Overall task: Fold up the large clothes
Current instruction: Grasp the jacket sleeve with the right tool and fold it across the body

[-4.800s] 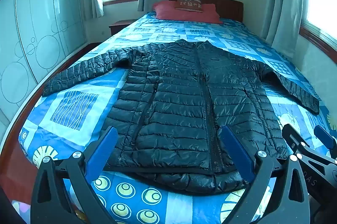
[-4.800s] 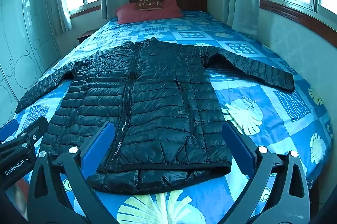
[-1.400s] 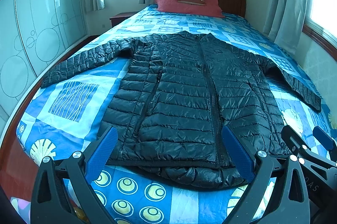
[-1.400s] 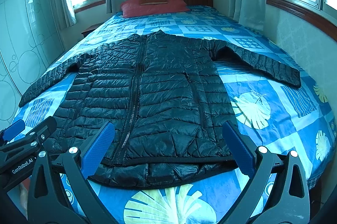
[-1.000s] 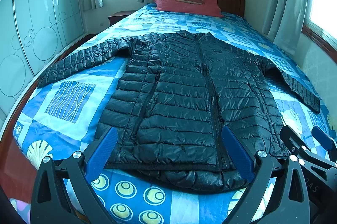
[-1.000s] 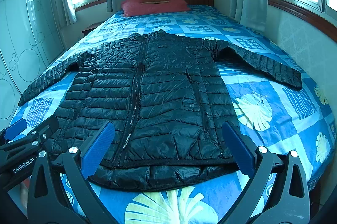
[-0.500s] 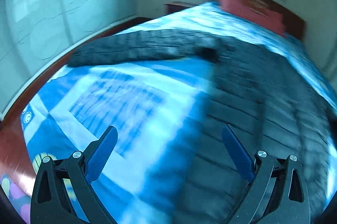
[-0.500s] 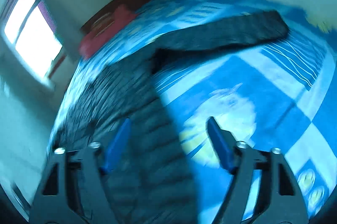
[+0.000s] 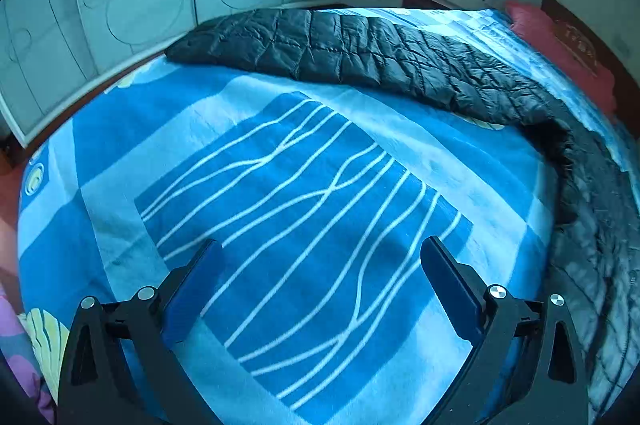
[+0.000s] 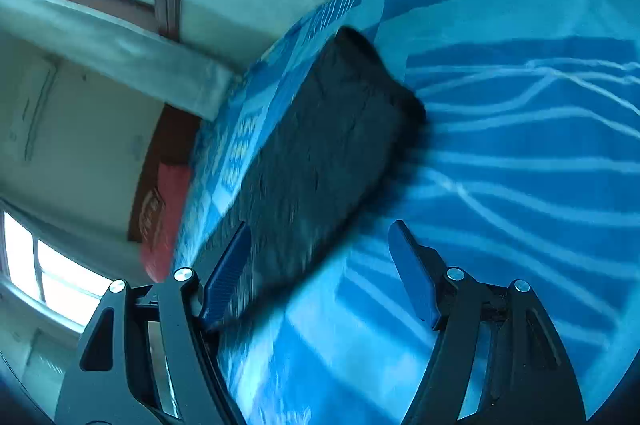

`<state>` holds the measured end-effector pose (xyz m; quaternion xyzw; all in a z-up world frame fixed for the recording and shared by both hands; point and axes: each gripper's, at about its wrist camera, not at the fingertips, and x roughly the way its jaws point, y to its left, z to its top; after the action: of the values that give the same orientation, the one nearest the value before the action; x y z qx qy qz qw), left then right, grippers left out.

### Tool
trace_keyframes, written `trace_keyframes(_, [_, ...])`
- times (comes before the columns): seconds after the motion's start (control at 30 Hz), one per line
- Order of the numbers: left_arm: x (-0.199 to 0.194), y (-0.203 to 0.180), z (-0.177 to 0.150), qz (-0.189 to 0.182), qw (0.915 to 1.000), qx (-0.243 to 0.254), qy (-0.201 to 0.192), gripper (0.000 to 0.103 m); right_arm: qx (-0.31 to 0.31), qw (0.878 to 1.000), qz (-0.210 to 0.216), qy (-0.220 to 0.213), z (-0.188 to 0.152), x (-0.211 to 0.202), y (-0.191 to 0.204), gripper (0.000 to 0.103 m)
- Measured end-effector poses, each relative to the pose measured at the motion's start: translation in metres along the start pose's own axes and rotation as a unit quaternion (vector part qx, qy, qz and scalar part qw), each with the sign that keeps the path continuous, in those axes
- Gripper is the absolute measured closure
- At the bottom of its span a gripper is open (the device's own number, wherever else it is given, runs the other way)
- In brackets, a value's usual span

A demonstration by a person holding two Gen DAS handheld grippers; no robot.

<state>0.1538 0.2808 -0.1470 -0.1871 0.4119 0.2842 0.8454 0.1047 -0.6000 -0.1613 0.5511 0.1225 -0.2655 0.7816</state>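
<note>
Left wrist view: no legible writing on black jacket (image 9: 360,61), bedsheet (image 9: 280,185).

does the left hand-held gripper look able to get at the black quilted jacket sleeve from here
Probably yes: the left hand-held gripper is open, and only bare blue patterned bedspread lies between it and the black quilted jacket sleeve.

The left gripper (image 9: 320,285) is held wide open above the blue bedspread (image 9: 280,185) (wavy white lines), well short of the black jacket's sleeve (image 9: 340,49), which is stretched flat.
</note>
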Motion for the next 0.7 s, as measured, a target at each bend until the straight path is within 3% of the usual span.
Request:
trace_keyframes(0.23, [0.011,-0.01,-0.003,0.032,0.9994,0.017,0.0,0.004,-0.048,0.997,-0.031,-0.052,0.015,0.016,0.012,0.031])
trace_keyframes(0.33, [0.012,-0.01,-0.004,0.036,0.9992,0.019,-0.003,0.004,-0.054,0.996,-0.055,-0.051,0.022,0.025,0.011,0.059])
trace_keyframes(0.37, [0.011,-0.011,-0.004,0.039,0.999,0.021,-0.004,0.004,-0.053,0.996,-0.059,-0.049,0.024,0.024,0.01,0.078])
trace_keyframes(0.4, [0.012,-0.011,-0.005,0.041,0.9989,0.022,-0.004,0.004,-0.053,0.996,-0.059,-0.046,0.025,0.026,0.01,0.087])
trace_keyframes(0.57, [0.013,-0.013,-0.005,0.043,0.9988,0.022,-0.004,0.004,-0.124,0.989,-0.048,-0.068,0.014,0.009,0.052,0.094])
trace_keyframes(0.7, [0.013,-0.013,-0.006,0.044,0.9987,0.023,-0.006,0.004,-0.214,0.974,-0.011,-0.079,-0.015,-0.007,0.119,0.095])
